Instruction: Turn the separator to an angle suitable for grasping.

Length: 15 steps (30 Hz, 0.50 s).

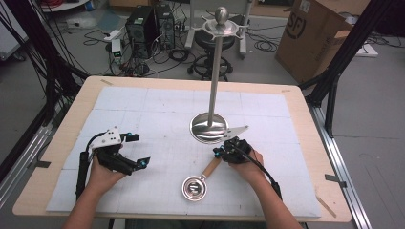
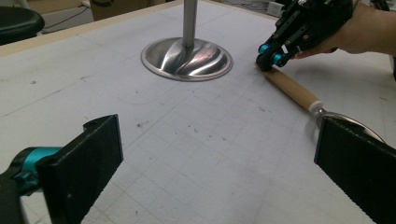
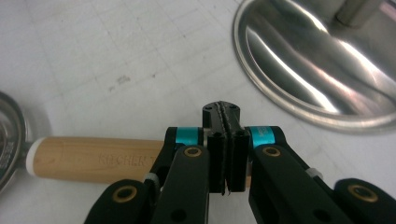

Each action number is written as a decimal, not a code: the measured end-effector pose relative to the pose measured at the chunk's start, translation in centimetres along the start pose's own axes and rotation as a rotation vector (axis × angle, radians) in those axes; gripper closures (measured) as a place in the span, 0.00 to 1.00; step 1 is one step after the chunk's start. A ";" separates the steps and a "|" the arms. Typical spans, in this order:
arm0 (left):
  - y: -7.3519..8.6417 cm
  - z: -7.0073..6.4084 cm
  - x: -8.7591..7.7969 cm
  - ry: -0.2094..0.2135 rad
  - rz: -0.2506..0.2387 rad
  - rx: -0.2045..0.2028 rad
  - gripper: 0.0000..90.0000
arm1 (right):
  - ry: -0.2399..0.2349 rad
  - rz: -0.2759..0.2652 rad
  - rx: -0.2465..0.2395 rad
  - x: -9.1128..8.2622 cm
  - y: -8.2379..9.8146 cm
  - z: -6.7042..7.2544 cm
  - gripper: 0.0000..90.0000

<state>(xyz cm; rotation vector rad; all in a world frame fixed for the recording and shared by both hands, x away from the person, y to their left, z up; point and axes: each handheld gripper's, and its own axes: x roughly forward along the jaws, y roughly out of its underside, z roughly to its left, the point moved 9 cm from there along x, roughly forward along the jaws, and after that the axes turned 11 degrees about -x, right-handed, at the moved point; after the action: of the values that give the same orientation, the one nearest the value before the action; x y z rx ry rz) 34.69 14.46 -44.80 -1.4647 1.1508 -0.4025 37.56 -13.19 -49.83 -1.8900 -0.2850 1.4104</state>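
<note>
The counter is seen from above, facing forward and down. Both gripper views are set low and close, and the stand base is shared by all three.

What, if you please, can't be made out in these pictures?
- Strainer bowl: cut off by the left edge in the right gripper view; hidden behind a jaw in the left gripper view.
- Handle end: covered by the shut right gripper.
- Stand top: cut off in both gripper views.
</note>
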 end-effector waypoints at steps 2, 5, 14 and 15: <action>0.0 0.0 0.0 0.000 0.002 -0.001 0.02 | 0.006 0.005 0.008 -0.5 0.7 0.0 0.99; 0.1 0.0 0.1 0.000 0.003 0.000 0.02 | 0.006 0.009 0.017 -0.9 1.3 0.0 0.99; 0.3 -0.2 0.4 0.000 0.018 0.008 0.02 | 0.006 0.011 0.032 -2.4 3.4 0.4 0.99; 0.3 -0.2 0.4 -0.001 0.020 0.010 0.02 | 0.005 0.008 0.032 -2.6 3.4 0.5 0.99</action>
<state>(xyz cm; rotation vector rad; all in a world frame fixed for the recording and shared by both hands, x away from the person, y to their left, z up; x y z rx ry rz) 34.61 14.06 -45.19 -1.4443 1.1598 -0.3929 35.29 -16.88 -50.30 -1.8707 -0.2514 1.4069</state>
